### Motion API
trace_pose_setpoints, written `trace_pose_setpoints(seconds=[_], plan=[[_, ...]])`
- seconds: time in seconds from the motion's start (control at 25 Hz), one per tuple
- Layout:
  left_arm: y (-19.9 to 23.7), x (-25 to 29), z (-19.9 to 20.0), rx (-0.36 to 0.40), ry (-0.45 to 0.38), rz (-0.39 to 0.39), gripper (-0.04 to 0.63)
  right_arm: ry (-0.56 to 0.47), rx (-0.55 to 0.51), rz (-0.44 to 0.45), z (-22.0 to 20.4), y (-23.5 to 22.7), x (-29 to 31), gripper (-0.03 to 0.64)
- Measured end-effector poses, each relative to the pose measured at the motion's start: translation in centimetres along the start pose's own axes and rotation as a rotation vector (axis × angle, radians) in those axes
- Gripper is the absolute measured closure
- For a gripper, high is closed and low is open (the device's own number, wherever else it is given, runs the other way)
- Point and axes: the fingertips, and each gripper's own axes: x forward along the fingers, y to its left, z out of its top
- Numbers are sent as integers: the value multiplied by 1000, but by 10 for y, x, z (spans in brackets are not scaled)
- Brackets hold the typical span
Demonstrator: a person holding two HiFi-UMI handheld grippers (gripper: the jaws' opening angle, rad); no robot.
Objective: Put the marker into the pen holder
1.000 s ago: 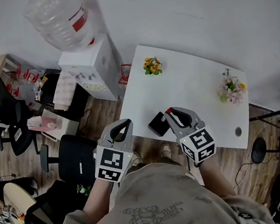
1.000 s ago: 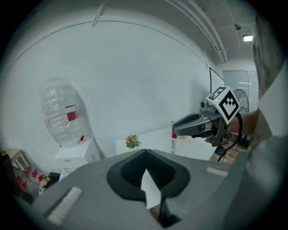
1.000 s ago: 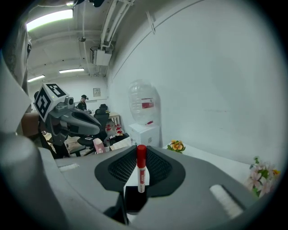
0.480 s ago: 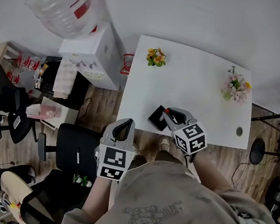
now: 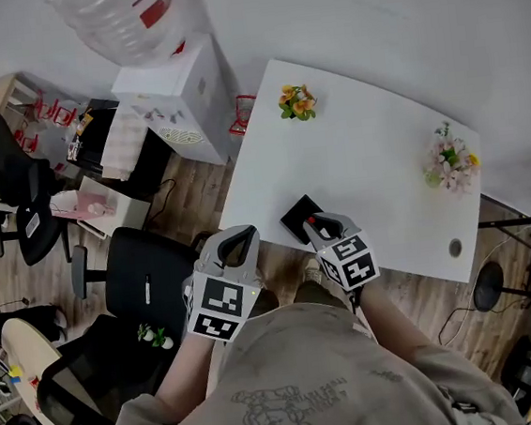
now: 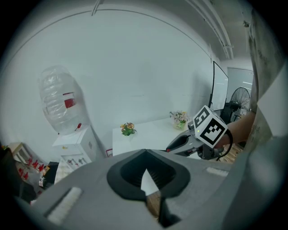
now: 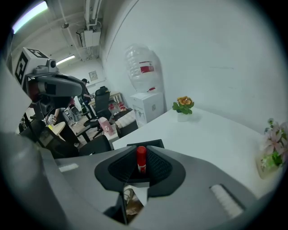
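Note:
A black square pen holder (image 5: 298, 217) sits on the white table (image 5: 364, 163) near its front left edge. My right gripper (image 5: 320, 224) is shut on a marker with a red cap (image 5: 311, 219), just at the holder's near right side. In the right gripper view the marker (image 7: 141, 158) stands upright between the jaws, with the holder (image 7: 145, 144) right behind it. My left gripper (image 5: 234, 243) hangs off the table's front edge, left of the holder, shut with nothing in it (image 6: 145, 153).
An orange flower pot (image 5: 296, 102) stands at the table's far left and pink flowers (image 5: 450, 161) at its right. A water dispenser (image 5: 175, 92) stands left of the table. A black chair (image 5: 136, 282) is near my left gripper.
My right gripper has drawn back and left with the marker, closer to the pen holder's near side. The left gripper stays about where it was.

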Motion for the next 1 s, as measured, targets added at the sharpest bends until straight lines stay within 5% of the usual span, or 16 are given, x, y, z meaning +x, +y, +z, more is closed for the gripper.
trace_pose_setpoints(seconds=[0.24, 0.48, 1.0], plan=[[-1, 3, 2, 11, 1, 0, 595, 66, -14, 21, -17, -1, 9, 520], [2, 4, 8, 22, -9, -5, 595, 19, -16, -4, 2, -6, -1, 494], [32, -9, 59, 100, -123, 65, 595, -284, -86, -31, 122, -15, -79, 535]])
